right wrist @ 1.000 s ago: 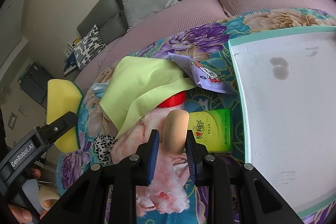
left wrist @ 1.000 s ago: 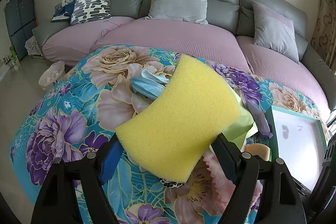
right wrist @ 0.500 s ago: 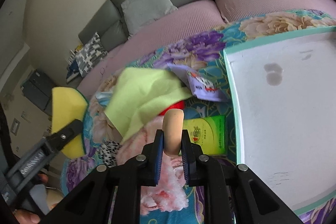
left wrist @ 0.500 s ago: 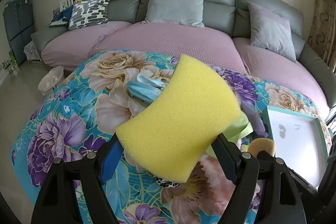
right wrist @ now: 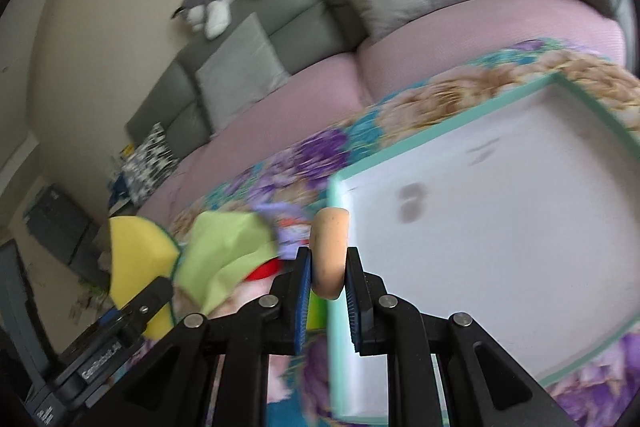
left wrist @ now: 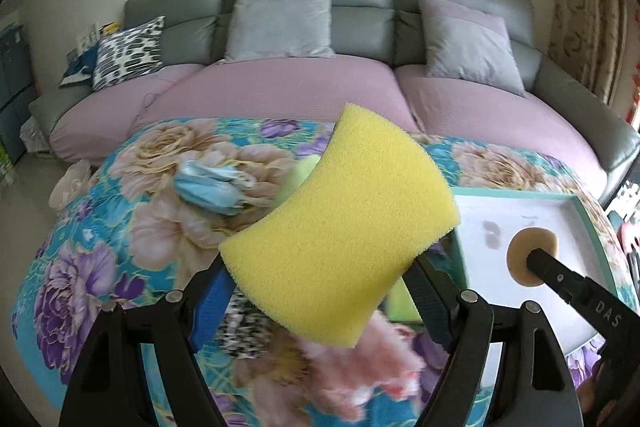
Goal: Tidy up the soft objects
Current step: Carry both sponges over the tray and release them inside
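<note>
My left gripper (left wrist: 320,291) is shut on a big yellow sponge (left wrist: 340,223) and holds it up over the floral table. The sponge also shows in the right wrist view (right wrist: 134,259). My right gripper (right wrist: 327,287) is shut on a round beige puff (right wrist: 330,255), held edge-up above the left rim of the white tray (right wrist: 500,247). In the left wrist view the puff (left wrist: 530,259) hangs over the tray (left wrist: 576,207).
On the floral cloth (left wrist: 120,227) lie a light green cloth (right wrist: 224,259), a blue fabric bundle (left wrist: 212,187), a pink fluffy item (left wrist: 360,367), a leopard-print piece (left wrist: 244,331) and a red item (right wrist: 266,271). A grey and pink sofa (left wrist: 300,95) stands behind.
My right gripper closed on the beige puff, lifted it and moved right to the tray's left rim. My left gripper kept the yellow sponge raised and swung slightly right.
</note>
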Demonstrator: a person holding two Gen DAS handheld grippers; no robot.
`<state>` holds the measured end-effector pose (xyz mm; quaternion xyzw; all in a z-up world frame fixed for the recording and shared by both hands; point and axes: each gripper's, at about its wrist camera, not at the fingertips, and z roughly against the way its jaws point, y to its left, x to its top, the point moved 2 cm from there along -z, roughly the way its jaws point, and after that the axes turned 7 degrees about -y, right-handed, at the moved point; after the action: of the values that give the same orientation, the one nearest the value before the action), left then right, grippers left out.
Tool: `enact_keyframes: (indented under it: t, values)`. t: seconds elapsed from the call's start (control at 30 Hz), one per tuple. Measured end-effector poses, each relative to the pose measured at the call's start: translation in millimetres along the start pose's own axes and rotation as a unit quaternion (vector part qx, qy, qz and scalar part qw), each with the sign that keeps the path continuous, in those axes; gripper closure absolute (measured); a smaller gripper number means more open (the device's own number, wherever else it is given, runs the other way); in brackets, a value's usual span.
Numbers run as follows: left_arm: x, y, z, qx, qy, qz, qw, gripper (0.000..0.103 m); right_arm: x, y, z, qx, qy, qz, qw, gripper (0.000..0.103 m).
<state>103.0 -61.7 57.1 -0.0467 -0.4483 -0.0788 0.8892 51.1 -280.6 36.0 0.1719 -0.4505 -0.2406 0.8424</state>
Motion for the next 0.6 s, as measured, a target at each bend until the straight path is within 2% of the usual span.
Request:
enact_keyframes:
  t: [0.33,0.47,0.6]
  values:
    - [-12.7,-77.3,-15.8,-0.046,0.009,-0.074,0.9962,0.021,21.7,-71.4,20.9,-0.087,-0.029,-0.039,0.995,0.086]
    - [-17.3,-104.4,-18.5,-0.073,0.013,-0.098,0.9924,0.021,29.7,-95.4,32.6,-0.138,-0.05,-0.043,0.988,0.086]
    - [-21.2,-123.8,-20.6,-0.086,0.018,-0.117,0.9892,0.021,35.8,-118.5,41.9,-0.167,-0.064,-0.062,0.982,0.086]
